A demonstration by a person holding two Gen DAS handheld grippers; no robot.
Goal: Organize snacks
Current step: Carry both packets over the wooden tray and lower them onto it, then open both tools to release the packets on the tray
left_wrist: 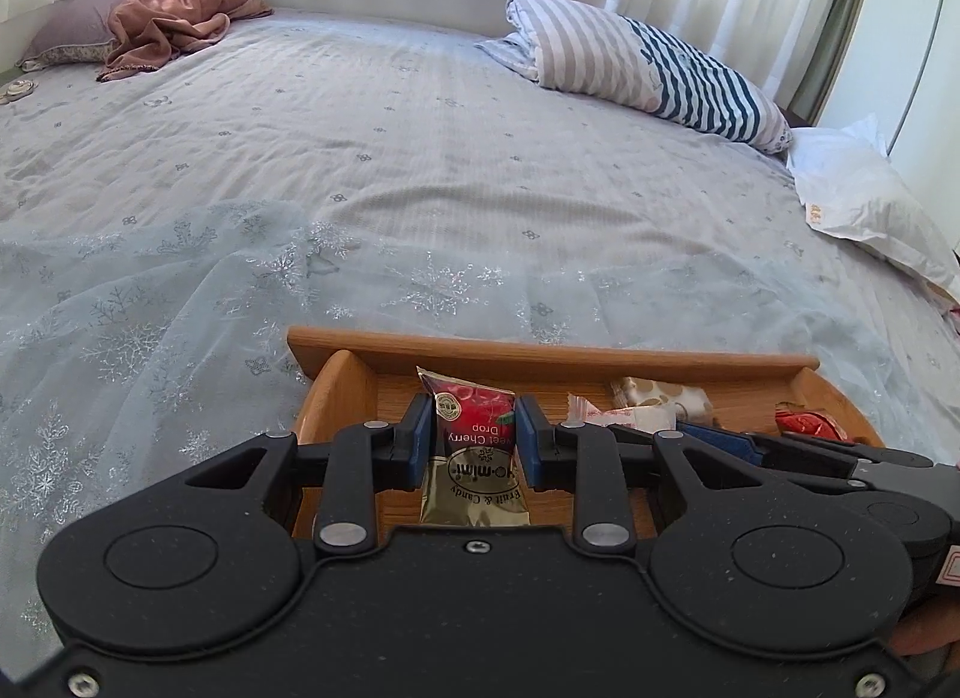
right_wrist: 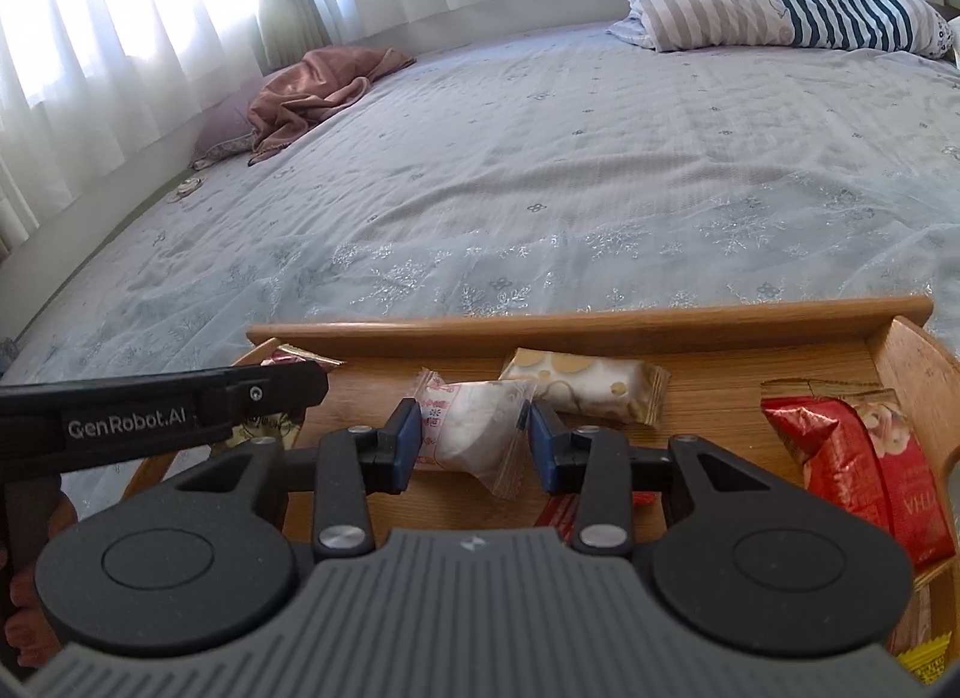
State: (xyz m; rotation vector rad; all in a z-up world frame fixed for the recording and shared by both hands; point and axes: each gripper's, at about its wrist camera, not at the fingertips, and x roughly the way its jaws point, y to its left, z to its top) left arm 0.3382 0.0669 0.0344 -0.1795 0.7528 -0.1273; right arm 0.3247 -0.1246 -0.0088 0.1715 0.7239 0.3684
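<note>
A wooden tray point(left_wrist: 540, 347) lies on the bed and holds several snacks. My left gripper point(left_wrist: 474, 440) is shut on a red and gold cherry drop candy packet point(left_wrist: 474, 458) at the tray's left end. My right gripper point(right_wrist: 471, 443) has its blue pads on both sides of a white wrapped snack point(right_wrist: 474, 434) in the tray's middle point(right_wrist: 600, 326). A cream and gold wrapped cake point(right_wrist: 591, 383) lies just behind it. A red snack packet point(right_wrist: 858, 452) lies at the right end. The left gripper's side point(right_wrist: 180, 410) crosses the right wrist view.
The tray sits on a sheer snowflake cloth point(left_wrist: 150, 308) over a grey bedspread. A striped pillow point(left_wrist: 660, 68) and a white bag point(left_wrist: 864, 200) lie far right. A pink blanket point(left_wrist: 174, 20) lies far left by the curtains.
</note>
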